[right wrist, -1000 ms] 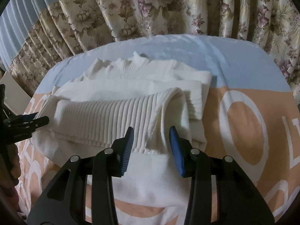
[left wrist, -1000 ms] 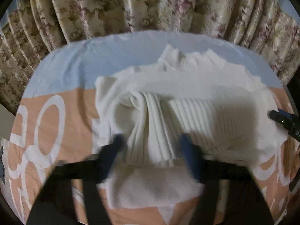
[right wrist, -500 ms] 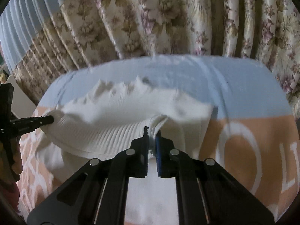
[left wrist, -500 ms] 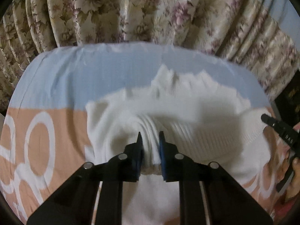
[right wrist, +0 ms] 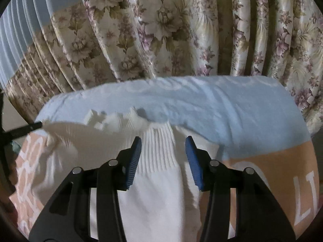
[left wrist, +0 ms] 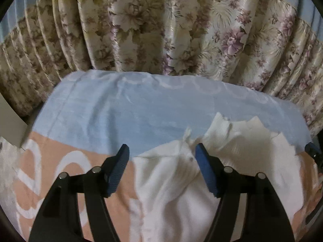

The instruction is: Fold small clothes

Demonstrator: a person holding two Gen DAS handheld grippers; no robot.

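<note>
A small white knit sweater (left wrist: 181,181) lies folded on a blue and peach blanket (left wrist: 121,111). Its frilled collar (left wrist: 238,125) points toward the curtain. In the right wrist view the sweater (right wrist: 153,191) shows a ribbed hem band (right wrist: 159,151) lying between the fingers. My left gripper (left wrist: 161,153) is open and empty, just above the sweater's left edge. My right gripper (right wrist: 163,145) is open and empty over the ribbed band. The right gripper's tip shows at the left view's right edge (left wrist: 311,151). The left gripper's tip shows at the right view's left edge (right wrist: 26,130).
A floral curtain (left wrist: 161,30) hangs right behind the blanket's far edge. The blanket (right wrist: 222,111) has white letters on its peach part (right wrist: 302,201). A pale panel (left wrist: 10,125) stands at the left edge.
Both grippers closed on the sweater's near hem, carried it forward toward the collar, then opened and let it go. The sweater now lies folded over itself.
</note>
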